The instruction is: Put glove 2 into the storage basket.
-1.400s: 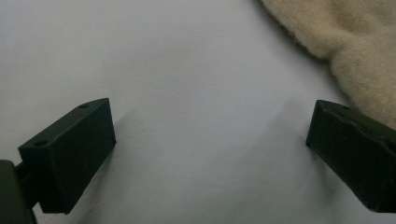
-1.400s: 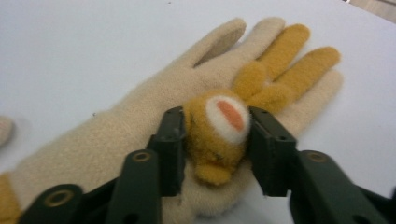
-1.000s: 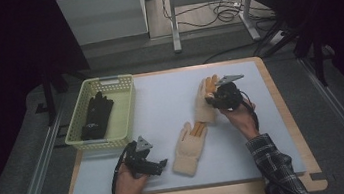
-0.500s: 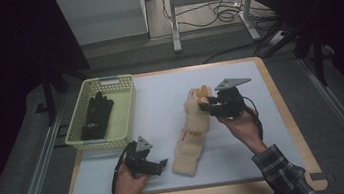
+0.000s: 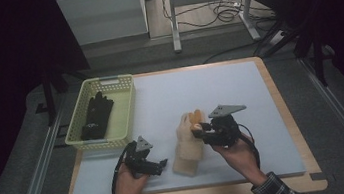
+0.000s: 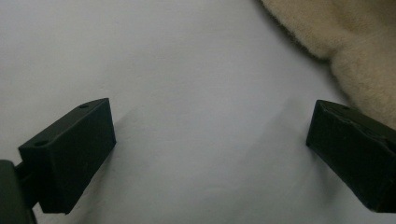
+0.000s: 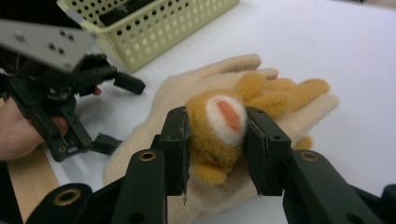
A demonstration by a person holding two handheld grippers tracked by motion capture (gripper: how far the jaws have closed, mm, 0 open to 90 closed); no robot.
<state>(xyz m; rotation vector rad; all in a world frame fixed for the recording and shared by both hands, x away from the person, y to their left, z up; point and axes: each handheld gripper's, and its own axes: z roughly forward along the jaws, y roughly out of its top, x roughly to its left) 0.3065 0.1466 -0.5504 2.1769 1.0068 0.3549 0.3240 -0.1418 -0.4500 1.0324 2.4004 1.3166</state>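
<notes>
Right gripper [image 7: 217, 140] jaws clamp orange glove [image 7: 224, 126]; left gripper [image 6: 210, 154] jaws wide.

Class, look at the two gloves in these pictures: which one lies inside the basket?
The black glove lies in the pale yellow basket. The cream glove rests on the white mat, where the right hand-held gripper clamps its orange patch.

The gloves [image 5: 188, 142] lie right of the basket [image 5: 123, 108], between both tongs.
</notes>
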